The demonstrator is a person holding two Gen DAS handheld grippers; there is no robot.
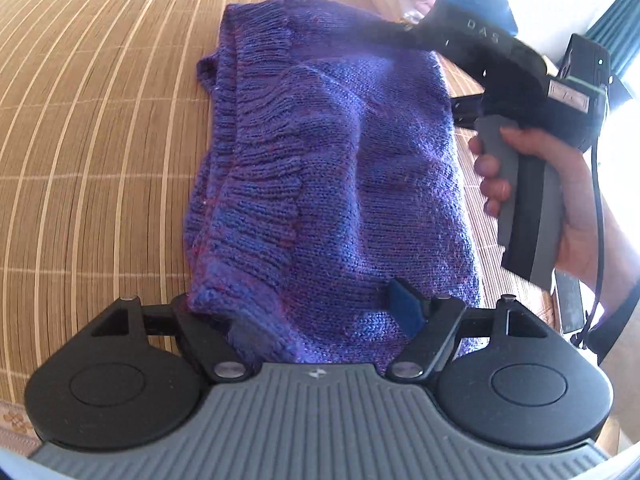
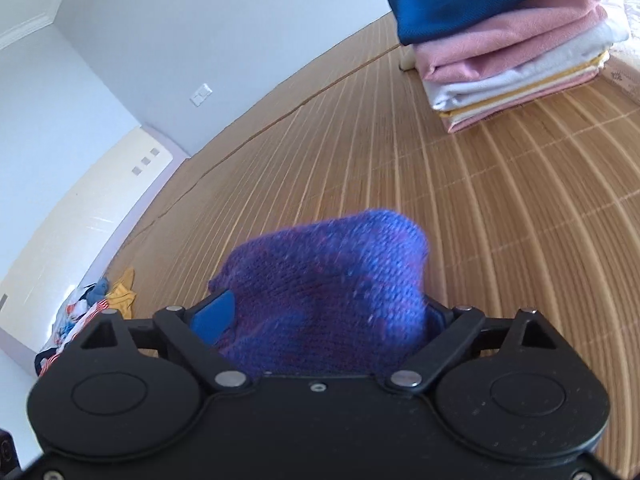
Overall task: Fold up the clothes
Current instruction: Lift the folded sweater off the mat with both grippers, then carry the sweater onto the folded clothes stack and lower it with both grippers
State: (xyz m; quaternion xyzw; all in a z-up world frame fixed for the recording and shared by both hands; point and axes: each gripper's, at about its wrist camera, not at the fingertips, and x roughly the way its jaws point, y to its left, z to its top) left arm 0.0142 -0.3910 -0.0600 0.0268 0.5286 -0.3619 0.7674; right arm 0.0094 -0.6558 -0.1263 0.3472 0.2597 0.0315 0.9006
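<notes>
1. Here, a purple-blue knitted sweater (image 1: 320, 168) lies folded in a thick bundle on a bamboo mat (image 1: 100, 140) of thin brown slats with paler lines running across them. The knit is chunky, ribbed in a band along the left side and plainer over the rest, with flecks of red in the yarn.

2. No box or basket is about; the nearest thing to one is a tidy stack of folded clothes (image 2: 508, 40) resting on the mat (image 2: 500, 208) well beyond the sweater: a dark blue piece on top, then pink, white, yellow and pink layers, soft and flat-edged. Far off by the pale wall, a loose heap of mixed coloured clothes (image 2: 96, 312) lies unfolded.

3. The left gripper (image 1: 316, 316) has its two fingers apart with the near edge of the sweater bunched between them; one blue pad (image 1: 404, 308) presses against the wool on the right, so it is grasping the fabric.

4. The right gripper (image 2: 328, 316) likewise has a thick wad of the sweater (image 2: 332, 280) filling the gap between its fingers, one blue pad (image 2: 214, 316) against the knit on the left, the wad raised off the mat.

5. From the left wrist view, a person's hand (image 1: 560, 196) wraps the grey handle of the right gripper (image 1: 400, 30), whose tip sits at the sweater's far end.
</notes>
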